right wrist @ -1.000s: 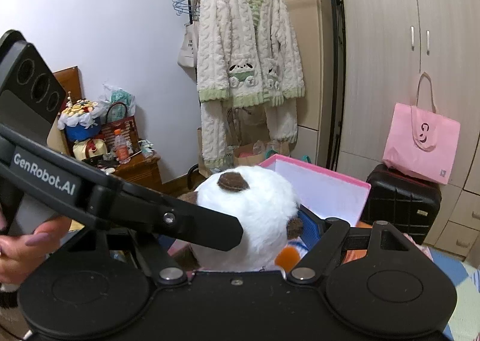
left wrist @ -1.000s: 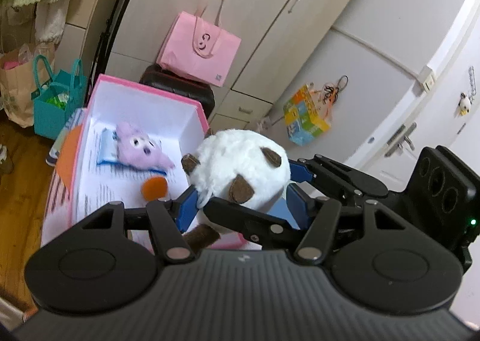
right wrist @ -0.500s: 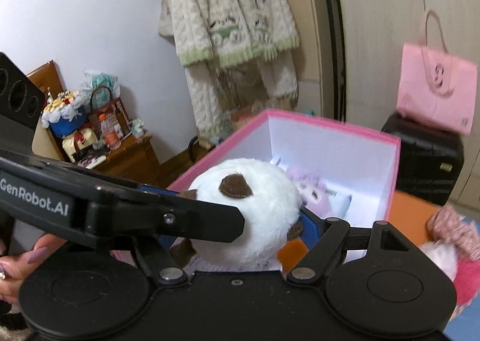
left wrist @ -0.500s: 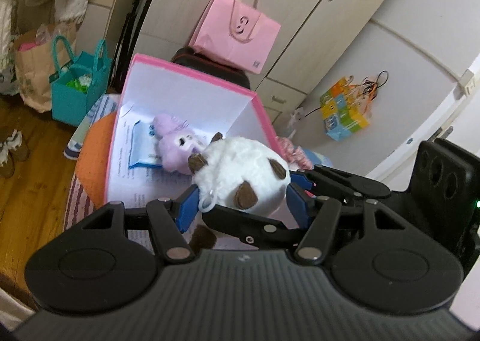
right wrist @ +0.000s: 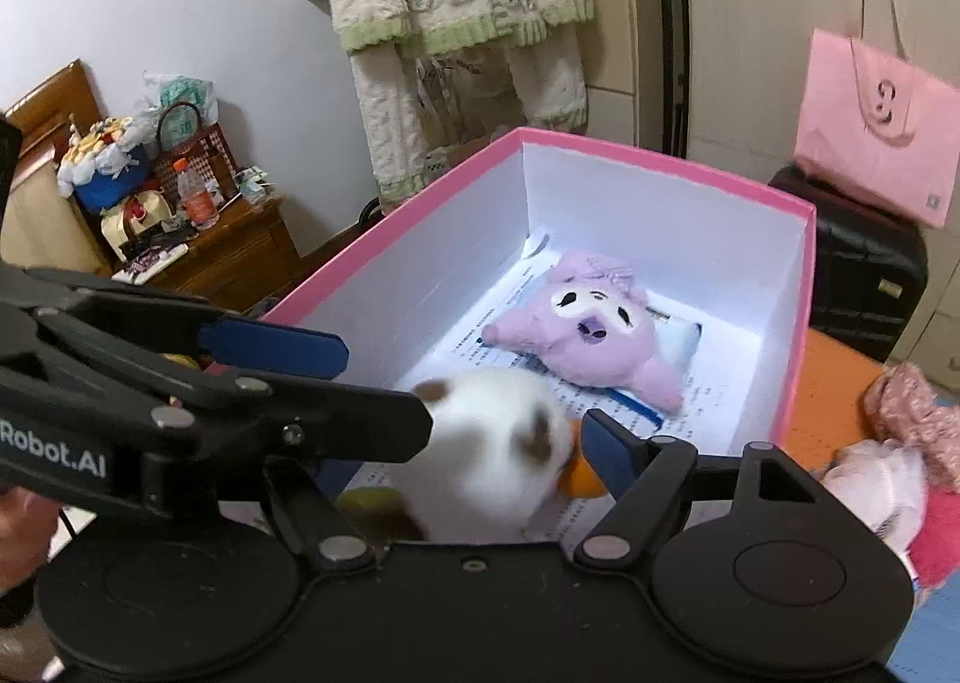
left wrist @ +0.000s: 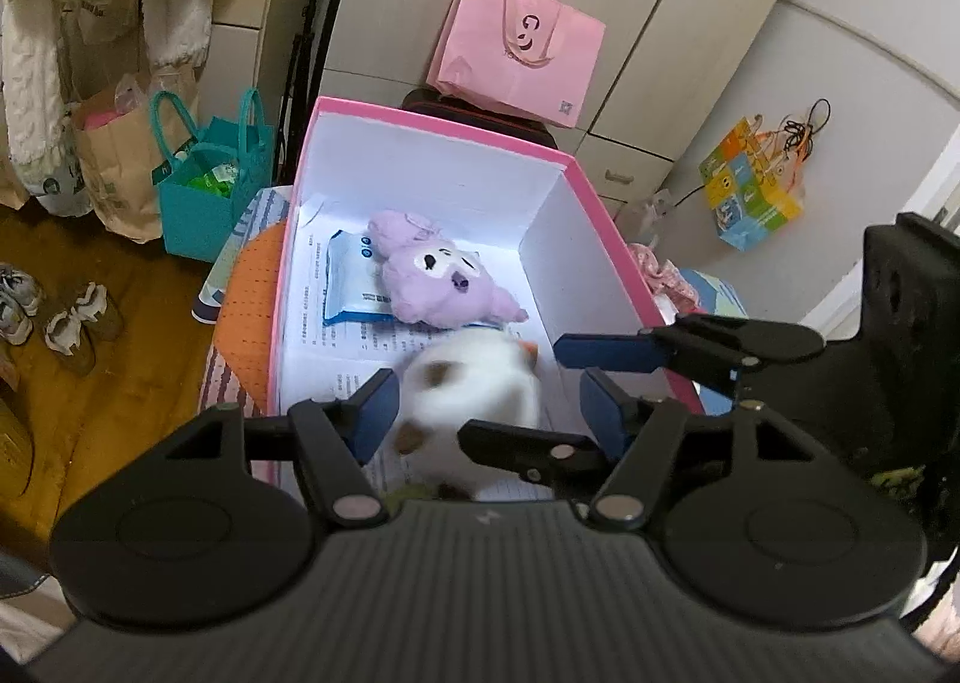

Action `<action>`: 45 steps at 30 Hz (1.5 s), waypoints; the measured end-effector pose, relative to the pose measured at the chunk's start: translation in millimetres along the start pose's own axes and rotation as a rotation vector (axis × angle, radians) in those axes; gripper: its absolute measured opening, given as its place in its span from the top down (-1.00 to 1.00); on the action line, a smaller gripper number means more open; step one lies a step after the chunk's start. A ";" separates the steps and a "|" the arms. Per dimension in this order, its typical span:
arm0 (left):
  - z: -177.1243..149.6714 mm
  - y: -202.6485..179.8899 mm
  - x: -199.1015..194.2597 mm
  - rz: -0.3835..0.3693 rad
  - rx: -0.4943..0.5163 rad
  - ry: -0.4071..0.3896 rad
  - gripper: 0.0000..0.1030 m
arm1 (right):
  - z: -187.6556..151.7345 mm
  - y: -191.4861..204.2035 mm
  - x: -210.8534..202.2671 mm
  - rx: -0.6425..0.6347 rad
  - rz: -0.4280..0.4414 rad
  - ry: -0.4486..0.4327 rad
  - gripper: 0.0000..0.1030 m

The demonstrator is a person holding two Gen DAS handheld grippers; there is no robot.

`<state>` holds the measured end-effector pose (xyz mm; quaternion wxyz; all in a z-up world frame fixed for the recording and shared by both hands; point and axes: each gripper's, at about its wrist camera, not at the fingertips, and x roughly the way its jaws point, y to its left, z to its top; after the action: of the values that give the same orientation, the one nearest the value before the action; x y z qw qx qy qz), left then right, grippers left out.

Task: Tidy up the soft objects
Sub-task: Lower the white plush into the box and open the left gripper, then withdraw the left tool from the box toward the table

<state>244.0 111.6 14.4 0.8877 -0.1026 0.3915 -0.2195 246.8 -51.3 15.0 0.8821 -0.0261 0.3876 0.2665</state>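
— What has changed since a second ago, starting with the biggest thing?

— The open pink cardboard box with white inner walls (left wrist: 437,126) now fills both our views, where a moment back we saw only its far end; we have come down over it. Inside lie a lilac plush animal with a black-and-white face (left wrist: 433,279) and a blue-and-white flat packet (left wrist: 351,287) on printed sheets.

— And the round white plush with brown patches (left wrist: 469,398)?

— It was clamped between us a second ago. Now it is blurred, low inside the box near its front end, and we judge it to be dropping free.

— Our grippers?

— The jaws of our left gripper (left wrist: 487,406) are opening; its blue pads stand clear of the plush on both sides. Our right gripper (right wrist: 462,392) is spread too, pads apart from the fur.

— Meaning?

— This toy looks delivered; the pink-and-white soft things on the orange surface beside the box (right wrist: 900,443) likely come next.
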 end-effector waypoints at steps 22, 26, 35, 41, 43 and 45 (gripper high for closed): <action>-35.5 -70.6 -94.2 0.005 0.230 -0.117 -0.44 | -30.5 23.1 -109.5 -0.120 -0.103 -0.121 -0.60; -43.0 -86.3 -104.9 -0.007 0.262 -0.120 -0.50 | -43.6 17.8 -139.1 -0.105 -0.090 -0.157 -0.60; -70.4 -119.2 -115.8 -0.068 0.322 -0.108 -0.50 | -92.6 -11.2 -204.2 -0.110 -0.104 -0.284 -0.65; -89.5 -146.5 -106.7 -0.083 0.384 -0.081 -0.50 | -117.9 -32.8 -225.4 -0.075 -0.133 -0.314 -0.65; -95.2 -155.5 -98.5 -0.098 0.395 -0.066 -0.50 | -126.0 -38.3 -228.8 -0.070 -0.141 -0.318 -0.65; -99.8 -163.8 -88.8 -0.115 0.398 -0.043 -0.50 | -133.7 -44.3 -230.8 -0.066 -0.147 -0.322 -0.66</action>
<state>66.5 7.7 63.0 0.8846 0.0483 0.3150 -0.3406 50.3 -226.9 75.7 0.9486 -0.0400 0.2294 0.2145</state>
